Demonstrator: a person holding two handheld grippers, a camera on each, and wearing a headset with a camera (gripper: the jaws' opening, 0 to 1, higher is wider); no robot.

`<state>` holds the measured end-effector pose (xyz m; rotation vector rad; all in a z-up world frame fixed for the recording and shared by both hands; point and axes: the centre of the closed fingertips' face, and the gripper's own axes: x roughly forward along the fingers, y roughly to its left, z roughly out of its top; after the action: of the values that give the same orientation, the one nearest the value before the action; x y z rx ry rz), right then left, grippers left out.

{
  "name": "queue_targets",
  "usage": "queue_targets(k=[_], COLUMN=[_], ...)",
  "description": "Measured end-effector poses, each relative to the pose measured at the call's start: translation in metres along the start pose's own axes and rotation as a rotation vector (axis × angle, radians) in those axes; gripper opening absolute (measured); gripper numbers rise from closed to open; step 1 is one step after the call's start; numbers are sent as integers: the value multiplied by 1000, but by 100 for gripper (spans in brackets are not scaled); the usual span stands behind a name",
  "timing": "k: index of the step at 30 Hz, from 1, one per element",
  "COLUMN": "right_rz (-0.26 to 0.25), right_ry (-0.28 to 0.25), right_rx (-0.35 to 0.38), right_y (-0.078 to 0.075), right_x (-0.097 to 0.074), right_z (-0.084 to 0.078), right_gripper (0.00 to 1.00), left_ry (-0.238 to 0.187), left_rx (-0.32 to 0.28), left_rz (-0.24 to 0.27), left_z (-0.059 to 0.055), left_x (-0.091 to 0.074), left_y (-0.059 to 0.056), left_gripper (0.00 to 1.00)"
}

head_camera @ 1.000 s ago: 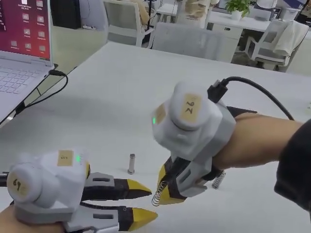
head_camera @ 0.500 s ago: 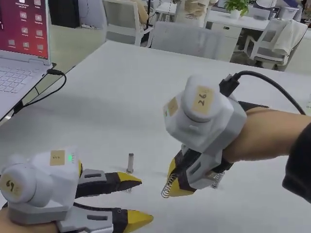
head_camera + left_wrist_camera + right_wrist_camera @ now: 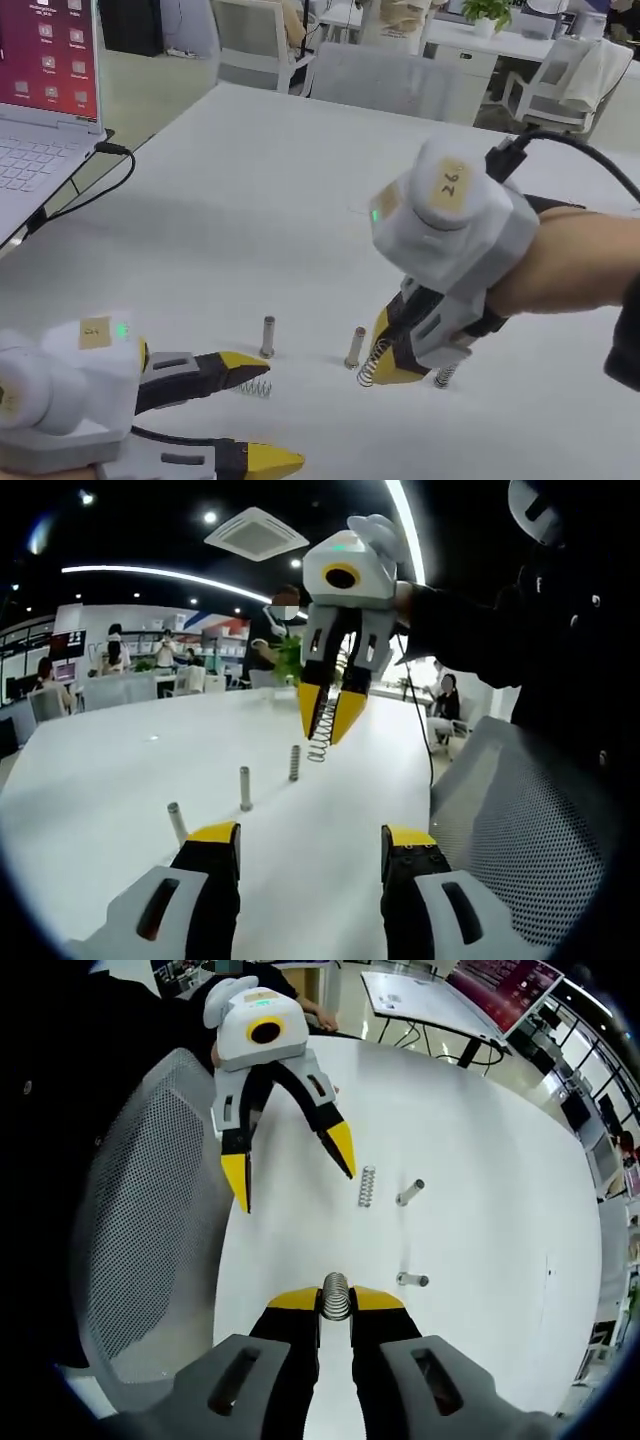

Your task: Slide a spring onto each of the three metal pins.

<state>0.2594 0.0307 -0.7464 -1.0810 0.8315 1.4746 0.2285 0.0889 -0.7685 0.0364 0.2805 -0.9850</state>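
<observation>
My right gripper: fingers clamped on a spring, gripped near its upper end so the free coils hang below, tilted, just beside the middle pin. I read that hold as setup for threading, with the open end left clear to drop over the pin's top. It is not yet on the pin.

My left gripper: fingers spread wide with nothing between them, low over the tabletop, on the opposite side of the middle pin from the right gripper. I judge it is parked out of the way there, and handy to the loose spring for the next pick.

Count:
- **Pins:** three in a row in the left gripper view. The middle pin and the near pin are bare. The third pin, beyond the middle pin by the right fingers, looks ribbed, as if it already carries a spring. It is small and half hidden, so I'm not certain.
- **Springs:** three. One is held, one lies flat and loose, and one is probably seated.
</observation>
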Motion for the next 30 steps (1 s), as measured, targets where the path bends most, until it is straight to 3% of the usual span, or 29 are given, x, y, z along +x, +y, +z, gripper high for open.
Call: queue_targets(k=[18, 30], right_rz=[-41, -73], right_ry=[24, 34], right_rx=[30, 36], right_y=[-28, -50], right_x=[-9, -2], right_z=[-13, -11], right_gripper=[9, 9], left_ry=[-2, -6], left_rx=[-22, -33], left_rz=[14, 18], left_z=[-4, -6], left_x=[-4, -5], left_y=[0, -2], left_gripper=[60, 62])
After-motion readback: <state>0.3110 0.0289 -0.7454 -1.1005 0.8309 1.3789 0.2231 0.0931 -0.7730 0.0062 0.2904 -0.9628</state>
